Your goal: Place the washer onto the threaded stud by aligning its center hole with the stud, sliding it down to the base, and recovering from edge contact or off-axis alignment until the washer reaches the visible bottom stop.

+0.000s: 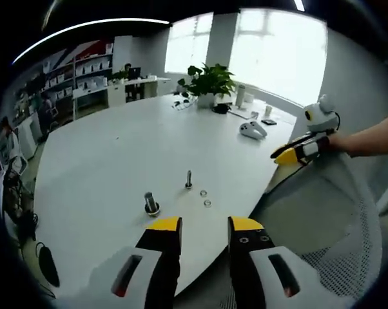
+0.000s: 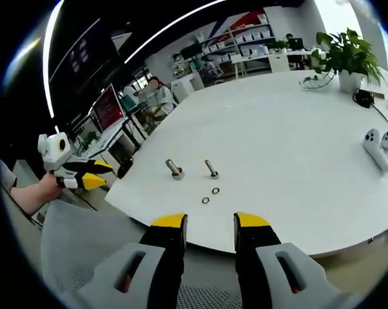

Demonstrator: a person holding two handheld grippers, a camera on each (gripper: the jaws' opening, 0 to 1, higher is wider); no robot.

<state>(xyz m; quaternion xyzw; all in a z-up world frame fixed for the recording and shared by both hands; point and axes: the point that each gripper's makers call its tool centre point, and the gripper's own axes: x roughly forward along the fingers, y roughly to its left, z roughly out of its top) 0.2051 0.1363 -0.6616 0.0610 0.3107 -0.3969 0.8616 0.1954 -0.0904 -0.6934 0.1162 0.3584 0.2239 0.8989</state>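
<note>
— Washers, two of them, small flat metal rings [image 1: 205, 197], lying loose on the big white oval table [image 1: 104, 161], near its front edge and touching nothing.

— And the studs?

— Also two. A slim upright threaded metal stud [image 1: 189, 179] stands just beyond the rings; a thicker bolt on a round base [image 1: 151, 204] stands to its left, apart from it. In the right gripper view the same four pieces show: rings [image 2: 210, 195], slim stud [image 2: 211, 168], thick bolt [image 2: 174, 169].

— Who's holding anything?

— Nobody. The left gripper [image 1: 204, 225] has its yellow-tipped jaws spread with only air between, short of the table edge. The right gripper [image 2: 210, 222] is the same, parted and empty. Each one hangs well off to the side in the other's view [image 2: 84, 172], [image 1: 296, 153].

— How will a ring handle?

— I'd judge it light, stiff and slippery, lying flat on a smooth top, so hard to get under. Best to pinch it across the outer rim, leaving the centre hole clear for the stud. It could easily skid or flick away.
</note>
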